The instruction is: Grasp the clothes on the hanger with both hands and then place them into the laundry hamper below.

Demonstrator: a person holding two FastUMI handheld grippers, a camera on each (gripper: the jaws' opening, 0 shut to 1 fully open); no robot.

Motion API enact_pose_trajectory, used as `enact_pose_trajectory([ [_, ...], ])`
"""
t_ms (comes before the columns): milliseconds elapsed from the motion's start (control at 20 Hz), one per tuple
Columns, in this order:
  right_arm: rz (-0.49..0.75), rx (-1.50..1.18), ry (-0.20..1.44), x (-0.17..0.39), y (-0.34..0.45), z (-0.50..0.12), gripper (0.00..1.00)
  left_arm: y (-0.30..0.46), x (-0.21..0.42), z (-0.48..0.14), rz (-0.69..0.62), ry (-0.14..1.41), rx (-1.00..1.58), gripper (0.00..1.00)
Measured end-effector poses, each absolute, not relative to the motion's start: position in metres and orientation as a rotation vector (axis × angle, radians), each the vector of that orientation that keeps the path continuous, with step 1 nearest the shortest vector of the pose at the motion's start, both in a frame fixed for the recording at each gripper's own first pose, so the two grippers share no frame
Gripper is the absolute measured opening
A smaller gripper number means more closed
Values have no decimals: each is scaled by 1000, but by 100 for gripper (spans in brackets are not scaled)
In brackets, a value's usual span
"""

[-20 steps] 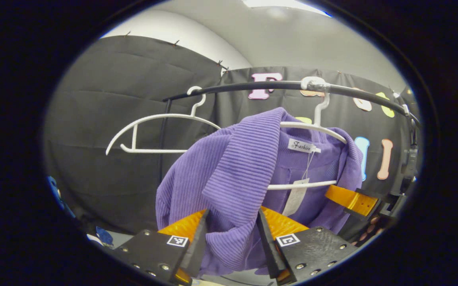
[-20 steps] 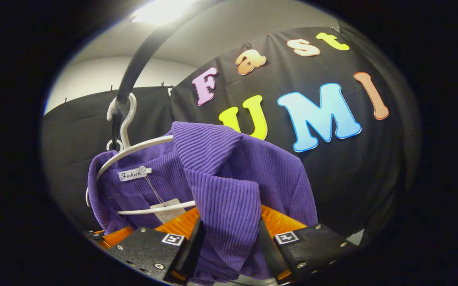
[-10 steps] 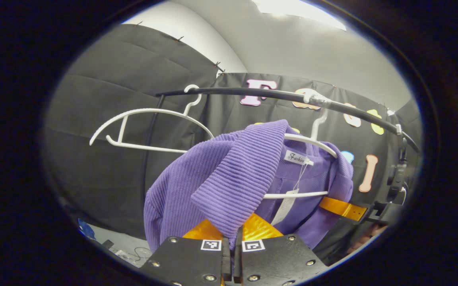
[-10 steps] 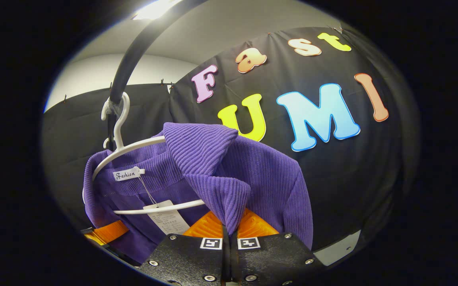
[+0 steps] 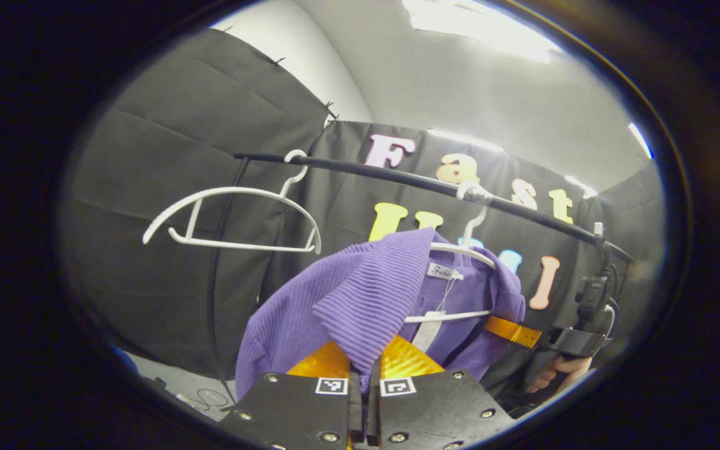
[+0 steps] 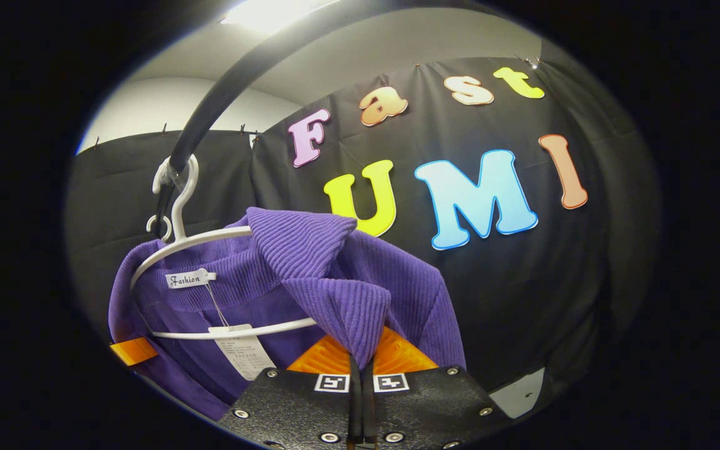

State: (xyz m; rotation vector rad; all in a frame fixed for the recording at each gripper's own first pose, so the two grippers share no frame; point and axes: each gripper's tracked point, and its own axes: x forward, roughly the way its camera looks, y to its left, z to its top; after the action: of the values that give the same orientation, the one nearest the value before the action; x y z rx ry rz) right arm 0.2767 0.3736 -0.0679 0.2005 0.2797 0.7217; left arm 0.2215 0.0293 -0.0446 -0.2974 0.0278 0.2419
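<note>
In the left gripper view, the left gripper (image 5: 363, 381) is seen with its fingers closed together on a fold of the purple ribbed sweater (image 5: 360, 300), where a second ago they stood apart around that fold. Since the clamp, the garment is drawn away from the rail (image 5: 410, 180); it still drapes over its white hanger (image 5: 460, 250), above the fingers. An empty white hanger (image 5: 229, 215) hangs up and left of them. The neck label (image 5: 444, 272) is too small here to be read.

In the right gripper view, the right gripper (image 6: 360, 381) is likewise clamped on the sweater's other lapel, having closed within the same second. Both grasps are judged made; lifting the garment off the hanger comes next. Left of the fingers, the neck label reads "Fashion"; the print on the paper tag (image 6: 241, 353) below it cannot be read.
</note>
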Motion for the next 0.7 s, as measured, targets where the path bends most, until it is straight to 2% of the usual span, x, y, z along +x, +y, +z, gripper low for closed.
enact_pose_trajectory([
  [150,693,203,267,279,367,-66,0,46,212,-36,251,10,-314,4],
  [200,689,197,263,279,366,-66,0,51,210,-31,253,2,-311,8],
  [250,679,186,250,280,360,-63,0,56,207,-28,256,-6,-299,8],
  [350,652,168,222,284,351,-59,0,62,205,-23,255,-9,-278,0],
  [400,640,167,212,284,349,-57,0,64,204,-20,257,-14,-279,0],
  [500,617,157,185,287,345,-51,0,72,201,-14,269,-28,-285,8],
  [550,605,147,170,290,342,-50,0,75,202,-12,275,-35,-281,8],
  [650,578,117,129,299,337,-44,0,86,200,-4,292,-54,-257,0],
  [700,565,102,106,303,334,-40,0,93,200,-1,302,-58,-247,4],
])
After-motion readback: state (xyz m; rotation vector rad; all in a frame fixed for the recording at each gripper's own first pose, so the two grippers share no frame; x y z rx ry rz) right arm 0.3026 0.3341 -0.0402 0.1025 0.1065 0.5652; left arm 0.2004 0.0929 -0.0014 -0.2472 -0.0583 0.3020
